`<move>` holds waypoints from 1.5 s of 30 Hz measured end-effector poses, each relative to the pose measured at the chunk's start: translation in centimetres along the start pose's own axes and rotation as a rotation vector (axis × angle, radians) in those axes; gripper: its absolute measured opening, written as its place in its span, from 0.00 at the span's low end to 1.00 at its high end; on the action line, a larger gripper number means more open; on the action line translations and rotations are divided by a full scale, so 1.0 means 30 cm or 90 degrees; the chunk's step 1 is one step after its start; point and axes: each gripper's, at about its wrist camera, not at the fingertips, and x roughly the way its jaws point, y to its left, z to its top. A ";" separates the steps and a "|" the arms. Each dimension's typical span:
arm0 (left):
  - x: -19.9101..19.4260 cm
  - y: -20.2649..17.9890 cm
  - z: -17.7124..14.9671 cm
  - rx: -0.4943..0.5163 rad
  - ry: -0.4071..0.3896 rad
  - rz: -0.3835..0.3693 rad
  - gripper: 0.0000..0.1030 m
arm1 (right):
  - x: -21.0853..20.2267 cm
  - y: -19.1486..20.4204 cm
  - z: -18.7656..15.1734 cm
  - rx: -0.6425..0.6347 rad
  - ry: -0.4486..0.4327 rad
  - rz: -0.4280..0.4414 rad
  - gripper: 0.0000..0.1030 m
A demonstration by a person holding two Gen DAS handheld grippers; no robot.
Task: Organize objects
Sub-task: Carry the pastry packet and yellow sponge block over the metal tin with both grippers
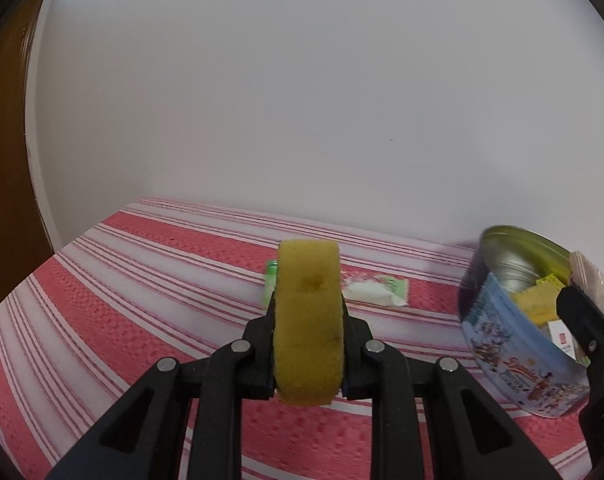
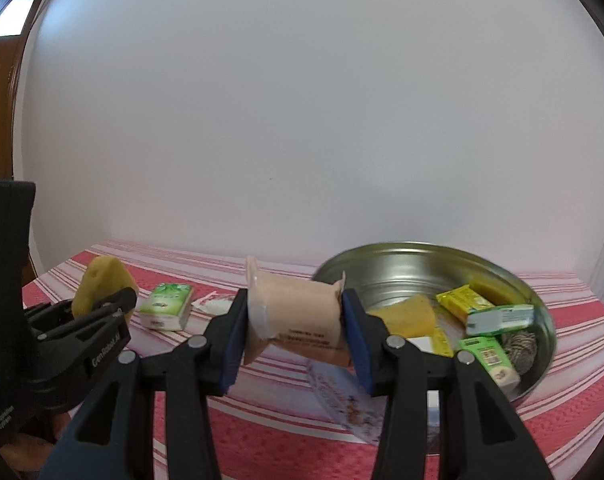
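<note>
While left gripper [image 1: 308,354] clamps sponge [image 1: 308,320], only right view shows right gripper [image 2: 298,338] clamping packet [image 2: 298,312].

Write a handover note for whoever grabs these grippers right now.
Left gripper: shut on the yellow sponge, held above the striped cloth.
Right gripper: shut on the pink packet, beside the tin.
Done: the tin already holds sponges, packets and a twine ball.
Left: drop both held items in, then the green tissue pack and white sachet on the cloth.

Soft even indoor light, strong fisheye bending at edges, motion blur on tin [image 1: 502,344], faint shadows.
</note>
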 end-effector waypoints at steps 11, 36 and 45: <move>-0.035 -0.120 -0.003 0.025 -0.012 -0.019 0.23 | -0.054 -0.112 0.014 0.002 -0.031 -0.037 0.44; -0.098 -0.405 0.072 0.047 -0.056 -0.131 0.23 | -0.129 -0.384 0.060 0.048 -0.068 -0.158 0.44; -0.054 -0.490 0.080 0.062 -0.043 -0.158 0.23 | -0.153 -0.467 0.057 0.062 -0.061 -0.201 0.44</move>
